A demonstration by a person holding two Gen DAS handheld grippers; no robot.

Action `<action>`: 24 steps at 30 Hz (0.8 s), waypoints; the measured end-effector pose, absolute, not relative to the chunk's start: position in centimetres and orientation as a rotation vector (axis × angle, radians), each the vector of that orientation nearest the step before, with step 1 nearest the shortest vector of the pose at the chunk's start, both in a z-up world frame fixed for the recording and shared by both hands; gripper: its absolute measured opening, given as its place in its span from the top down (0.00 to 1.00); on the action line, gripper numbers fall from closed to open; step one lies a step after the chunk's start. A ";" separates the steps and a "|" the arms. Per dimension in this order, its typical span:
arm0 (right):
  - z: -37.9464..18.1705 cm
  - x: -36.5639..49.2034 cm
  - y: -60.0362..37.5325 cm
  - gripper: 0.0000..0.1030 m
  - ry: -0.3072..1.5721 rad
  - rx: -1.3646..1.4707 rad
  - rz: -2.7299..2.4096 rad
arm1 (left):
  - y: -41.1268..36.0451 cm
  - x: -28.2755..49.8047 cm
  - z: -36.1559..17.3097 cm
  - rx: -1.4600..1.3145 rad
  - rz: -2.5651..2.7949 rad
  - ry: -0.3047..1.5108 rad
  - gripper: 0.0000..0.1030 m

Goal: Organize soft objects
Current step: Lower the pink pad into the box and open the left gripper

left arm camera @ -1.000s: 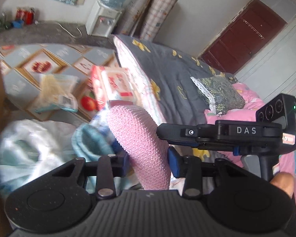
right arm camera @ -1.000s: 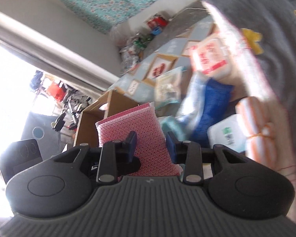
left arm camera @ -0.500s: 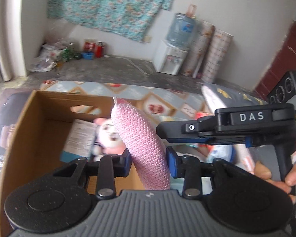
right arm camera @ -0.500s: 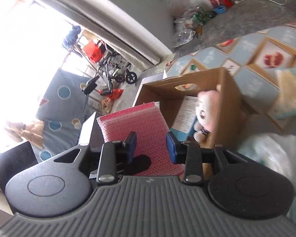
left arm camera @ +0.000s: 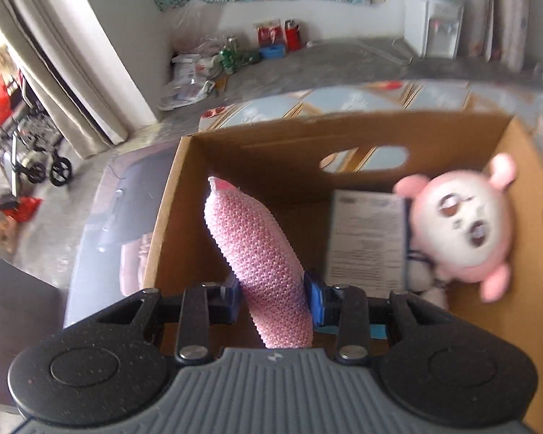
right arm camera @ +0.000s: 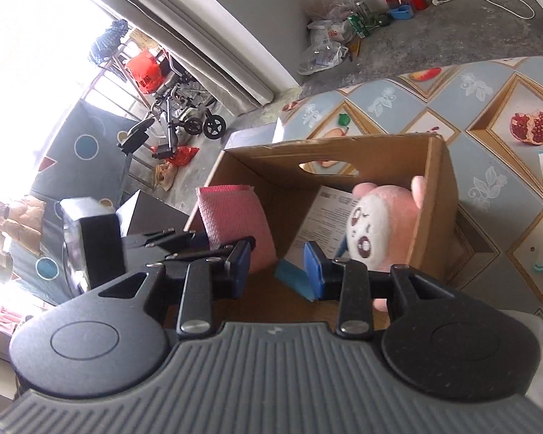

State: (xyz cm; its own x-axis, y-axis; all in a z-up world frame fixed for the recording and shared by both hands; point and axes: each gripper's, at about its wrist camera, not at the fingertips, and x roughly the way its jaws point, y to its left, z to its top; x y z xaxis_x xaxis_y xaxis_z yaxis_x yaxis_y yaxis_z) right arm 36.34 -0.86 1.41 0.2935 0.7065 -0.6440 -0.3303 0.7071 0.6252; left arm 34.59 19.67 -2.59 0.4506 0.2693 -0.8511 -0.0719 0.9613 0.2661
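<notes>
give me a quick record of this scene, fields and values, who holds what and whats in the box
left tool: shut on the pink mesh sponge
right tool: open, nothing between its pads
sponge position: held over the cardboard box, near its left wall, not yet released
box contents: pink plush toy on the right side, printed sheet beside it
</notes>
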 end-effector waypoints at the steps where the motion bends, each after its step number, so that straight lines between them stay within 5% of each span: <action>1: 1.2 36.3 -1.3 0.68 1.066 0.413 0.713 | 19.1 35.4 -3.4 0.266 0.231 1.095 0.64; 10: -0.6 36.7 -3.0 0.67 1.095 0.435 0.701 | 15.1 38.7 -6.1 0.510 0.254 1.107 0.62; 14: -0.9 36.6 -3.8 0.66 1.100 0.452 0.702 | 16.7 38.6 -4.7 0.281 0.196 1.132 0.46; 20: -0.8 36.3 -4.7 0.65 1.095 0.472 0.697 | 18.6 37.3 -4.2 0.200 0.209 1.115 0.57; 24: -0.8 36.1 -4.9 0.65 1.098 0.481 0.706 | 18.8 37.5 -5.1 0.198 0.226 1.160 0.55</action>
